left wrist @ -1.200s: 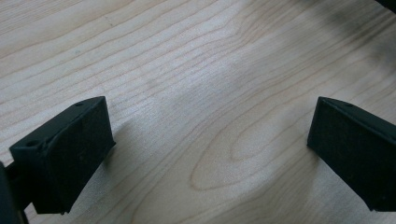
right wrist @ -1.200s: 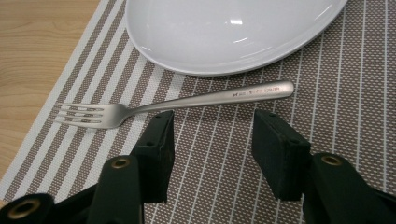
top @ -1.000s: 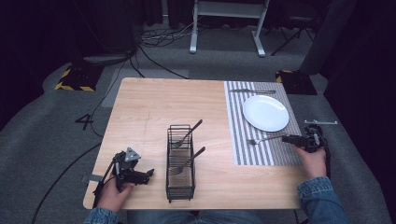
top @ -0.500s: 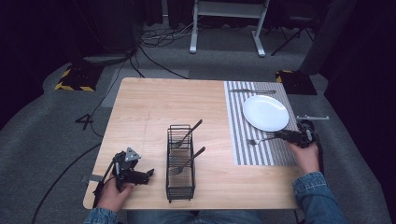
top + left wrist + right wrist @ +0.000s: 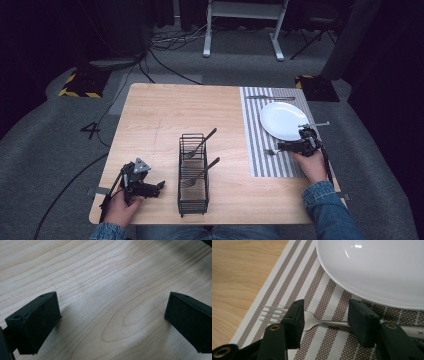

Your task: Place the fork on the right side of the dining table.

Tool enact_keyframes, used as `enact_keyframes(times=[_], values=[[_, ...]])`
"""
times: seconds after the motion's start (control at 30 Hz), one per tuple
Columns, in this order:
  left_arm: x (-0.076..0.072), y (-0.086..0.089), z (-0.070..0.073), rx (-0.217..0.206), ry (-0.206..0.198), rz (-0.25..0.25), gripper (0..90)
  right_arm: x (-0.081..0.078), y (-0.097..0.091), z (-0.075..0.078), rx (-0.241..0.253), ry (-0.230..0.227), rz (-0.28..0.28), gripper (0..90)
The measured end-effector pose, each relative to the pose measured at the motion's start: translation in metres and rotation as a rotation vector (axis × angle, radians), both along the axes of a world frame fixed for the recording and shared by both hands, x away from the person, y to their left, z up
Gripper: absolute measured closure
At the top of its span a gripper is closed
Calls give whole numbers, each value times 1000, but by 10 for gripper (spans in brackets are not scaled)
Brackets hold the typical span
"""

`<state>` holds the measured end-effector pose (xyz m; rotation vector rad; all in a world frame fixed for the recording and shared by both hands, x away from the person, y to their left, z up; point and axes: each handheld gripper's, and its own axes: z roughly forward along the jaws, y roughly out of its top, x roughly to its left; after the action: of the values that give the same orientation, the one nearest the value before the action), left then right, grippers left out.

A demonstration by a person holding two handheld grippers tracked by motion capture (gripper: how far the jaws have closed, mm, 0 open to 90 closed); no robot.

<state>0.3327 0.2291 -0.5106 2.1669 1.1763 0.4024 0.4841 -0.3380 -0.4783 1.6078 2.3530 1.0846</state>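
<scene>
Since a second ago, right gripper (image 5: 324, 315) shifted along the striped placemat (image 5: 294, 277) beside the white plate (image 5: 382, 267); its half-open fingers straddle the fork (image 5: 312, 321) lying crosswise between them. Left gripper (image 5: 110, 322) gapes wide over bare wooden table (image 5: 105, 272).

Grey carpet floor (image 5: 60, 125), dark room, white stand legs (image 5: 242, 30), black cables (image 5: 165, 50), hazard-striped blocks (image 5: 80, 82)

Wire caddy (image 5: 193, 172) holding two utensils, knife (image 5: 270, 97) at placemat's (image 5: 260, 162) far edge
</scene>
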Motion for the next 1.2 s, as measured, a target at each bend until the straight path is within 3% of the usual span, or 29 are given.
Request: enact_keyframes(times=[0.3, 0.7, 0.87, 1.2], values=[[0, 0, 0, 1, 0, 0, 2, 5, -6, -2, -21, 18, -17, 458], [0, 0, 0, 2, 2, 0, 2, 0, -36, -3, -21, 45, -88, 450], [0, 0, 0, 1, 1, 0, 2, -8, -48, 0, -30, 2, -121, 462], [0, 0, 0, 2, -2, 0, 2, -39, -59, 35, -23, -111, -106, 449]])
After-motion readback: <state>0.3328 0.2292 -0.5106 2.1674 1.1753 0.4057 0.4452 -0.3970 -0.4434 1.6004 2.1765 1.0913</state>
